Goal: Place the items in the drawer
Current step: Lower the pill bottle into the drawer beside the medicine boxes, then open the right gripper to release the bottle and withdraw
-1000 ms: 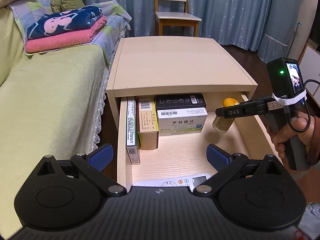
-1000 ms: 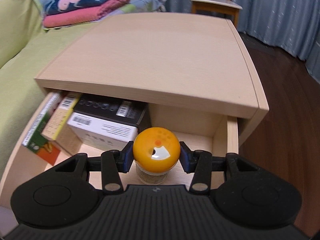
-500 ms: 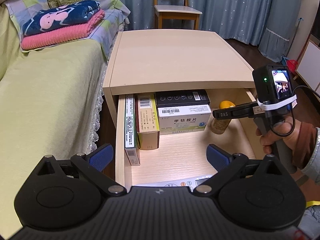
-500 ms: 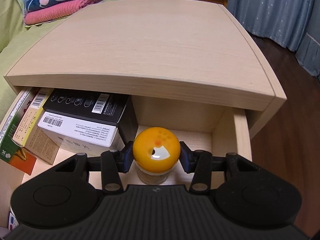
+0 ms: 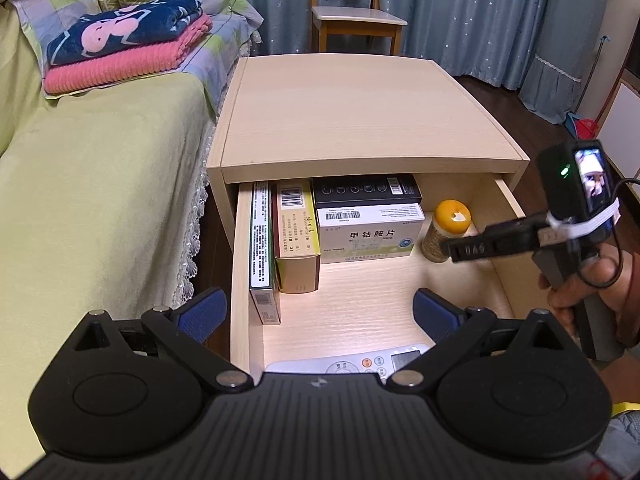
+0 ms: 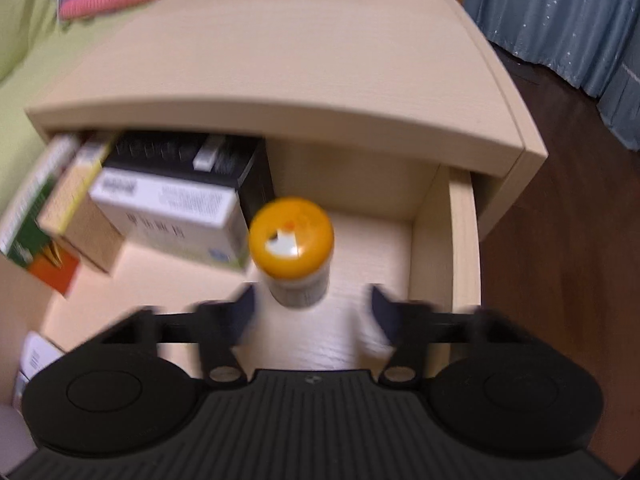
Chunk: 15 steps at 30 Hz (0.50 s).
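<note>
A small bottle with an orange cap (image 5: 447, 229) (image 6: 293, 249) stands upright on the floor of the open wooden drawer (image 5: 507, 199) (image 6: 463, 240), at its back right beside a white medicine box (image 5: 369, 231) (image 6: 172, 216). My right gripper (image 6: 311, 309) is open, its blue pads drawn back just in front of the bottle and apart from it; the right wrist view is blurred. From the left wrist view the right gripper (image 5: 466, 249) reaches in from the right, held by a hand (image 5: 588, 292). My left gripper (image 5: 320, 312) hangs open over the drawer's front, holding nothing.
Several boxes (image 5: 297, 240) stand along the drawer's left and back; a black box (image 5: 366, 189) lies behind the white one. A grey device with buttons (image 5: 360, 362) lies at the drawer front. A bed (image 5: 92, 184) flanks the left, a chair (image 5: 352, 20) stands behind.
My right gripper has opened, let go of the orange-capped bottle and pulled back; the bottle now stands free in the drawer. The left gripper has risen and drawn back slightly.
</note>
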Each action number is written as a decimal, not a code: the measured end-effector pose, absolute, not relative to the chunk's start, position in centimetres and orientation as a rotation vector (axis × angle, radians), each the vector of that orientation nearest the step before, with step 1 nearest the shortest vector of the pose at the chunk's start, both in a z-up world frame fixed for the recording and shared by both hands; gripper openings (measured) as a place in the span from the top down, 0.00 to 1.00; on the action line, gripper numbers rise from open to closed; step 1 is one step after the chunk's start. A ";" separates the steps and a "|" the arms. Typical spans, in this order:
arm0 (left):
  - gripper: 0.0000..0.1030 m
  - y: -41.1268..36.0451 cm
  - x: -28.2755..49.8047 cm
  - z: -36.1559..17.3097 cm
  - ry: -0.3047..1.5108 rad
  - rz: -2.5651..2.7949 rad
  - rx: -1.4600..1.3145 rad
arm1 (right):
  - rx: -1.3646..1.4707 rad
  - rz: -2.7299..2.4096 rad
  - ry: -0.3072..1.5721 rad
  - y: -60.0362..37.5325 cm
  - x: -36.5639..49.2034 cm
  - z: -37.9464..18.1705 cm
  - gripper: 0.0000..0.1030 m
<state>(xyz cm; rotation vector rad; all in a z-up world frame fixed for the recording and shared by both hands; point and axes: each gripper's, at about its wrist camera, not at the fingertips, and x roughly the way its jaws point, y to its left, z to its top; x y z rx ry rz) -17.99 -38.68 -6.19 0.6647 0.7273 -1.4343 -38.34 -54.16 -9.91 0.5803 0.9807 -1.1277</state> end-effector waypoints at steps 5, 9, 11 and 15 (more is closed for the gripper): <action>0.03 -38.8 -18.1 -6.0 0.722 -1.431 0.667 | 0.580 -1.108 1.039 -54.7 -37.1 -11.2 0.83; 0.03 -38.8 -17.9 -6.1 0.726 -1.415 0.668 | 0.538 -1.103 1.050 -55.0 -36.4 -11.7 0.84; 0.03 -38.7 -17.7 -6.2 0.728 -1.408 0.669 | 0.515 -1.097 1.055 -55.3 -36.1 -11.9 0.84; 0.03 -38.7 -17.7 -6.2 0.730 -1.404 0.670 | 0.495 -1.063 1.021 -55.8 -35.5 -12.1 0.84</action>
